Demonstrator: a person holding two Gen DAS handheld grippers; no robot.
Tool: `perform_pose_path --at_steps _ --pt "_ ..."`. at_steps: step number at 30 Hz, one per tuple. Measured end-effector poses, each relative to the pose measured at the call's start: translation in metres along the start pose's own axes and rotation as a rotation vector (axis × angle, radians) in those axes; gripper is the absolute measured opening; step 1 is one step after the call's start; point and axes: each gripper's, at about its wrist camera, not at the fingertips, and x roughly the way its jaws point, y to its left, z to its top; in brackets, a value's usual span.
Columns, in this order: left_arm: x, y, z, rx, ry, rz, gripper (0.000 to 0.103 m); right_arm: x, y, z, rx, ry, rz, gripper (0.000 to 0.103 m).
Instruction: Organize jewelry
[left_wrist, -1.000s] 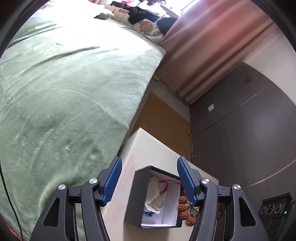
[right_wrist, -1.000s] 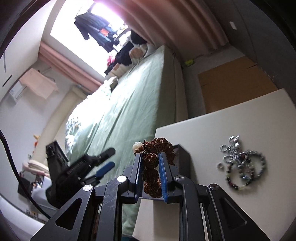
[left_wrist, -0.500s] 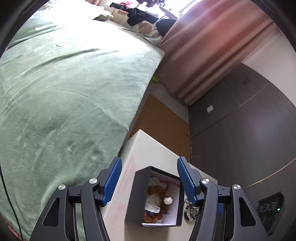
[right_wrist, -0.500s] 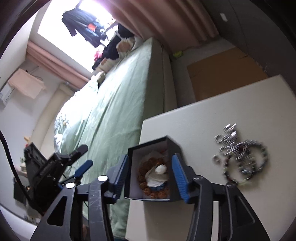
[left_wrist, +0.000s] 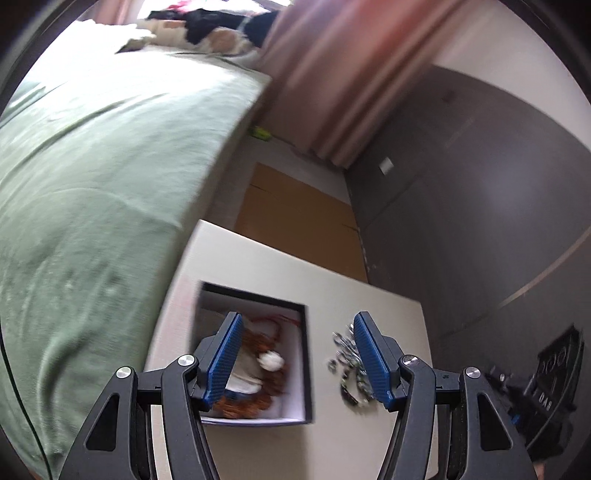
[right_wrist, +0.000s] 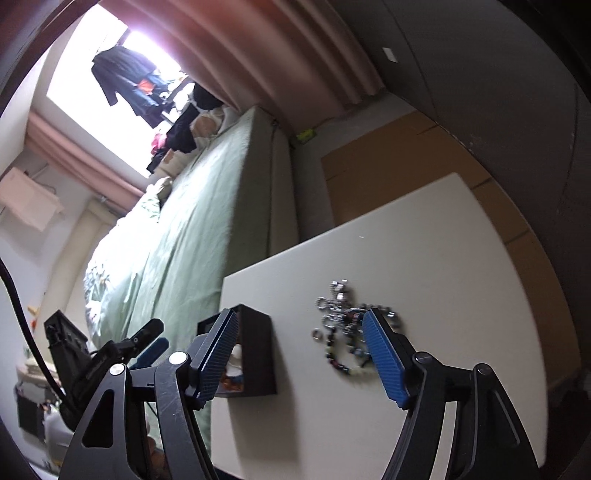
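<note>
A black box (left_wrist: 304, 354) with a white inside stands on the white table (left_wrist: 373, 302). In it lie a brown bead bracelet (left_wrist: 267, 400) and a small white piece (left_wrist: 271, 362). A heap of silver and dark bead jewelry (left_wrist: 345, 363) lies just right of the box. My left gripper (left_wrist: 297, 317) hangs open over the box's right edge, holding nothing. The jaws of my right gripper (right_wrist: 300, 314) are opening, with only bare table between them. It hovers between the box (right_wrist: 258, 350) and the jewelry heap (right_wrist: 343, 321). The left gripper (right_wrist: 147, 341) shows at lower left there.
A bed with a green cover (left_wrist: 92, 184) runs along the table's left side. Flat brown cardboard (left_wrist: 295, 214) lies on the floor beyond the table (right_wrist: 424, 240). Dark wardrobe doors (left_wrist: 461, 221) and pink curtains (left_wrist: 332, 74) stand behind. A dark device (left_wrist: 554, 373) is at lower right.
The right gripper let go of the brown bead bracelet, which now lies in the box, then opened wide and shifted right toward the silver heap. The left gripper also swung right.
</note>
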Motion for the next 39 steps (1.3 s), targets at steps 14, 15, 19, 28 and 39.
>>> perform_pose_path --at_steps 14,15,19,28,39 --pt "0.052 -0.08 -0.053 0.233 0.135 -0.017 0.062 -0.026 -0.05 0.008 0.057 0.027 -0.065 0.07" --pt "0.057 -0.084 -0.057 0.248 0.146 -0.013 0.061 -0.028 -0.053 0.008 0.058 0.027 -0.066 0.07" --pt "0.075 -0.096 -0.07 0.29 0.179 0.009 0.059 -0.033 -0.064 0.008 0.07 0.041 -0.084 0.07" --pt "0.11 -0.111 -0.098 0.386 0.242 0.073 0.056 -0.036 -0.08 0.008 0.107 0.076 -0.113 0.07" --pt "0.13 -0.124 -0.125 0.515 0.238 0.164 0.056 -0.042 -0.078 0.01 0.098 0.07 -0.097 0.07"
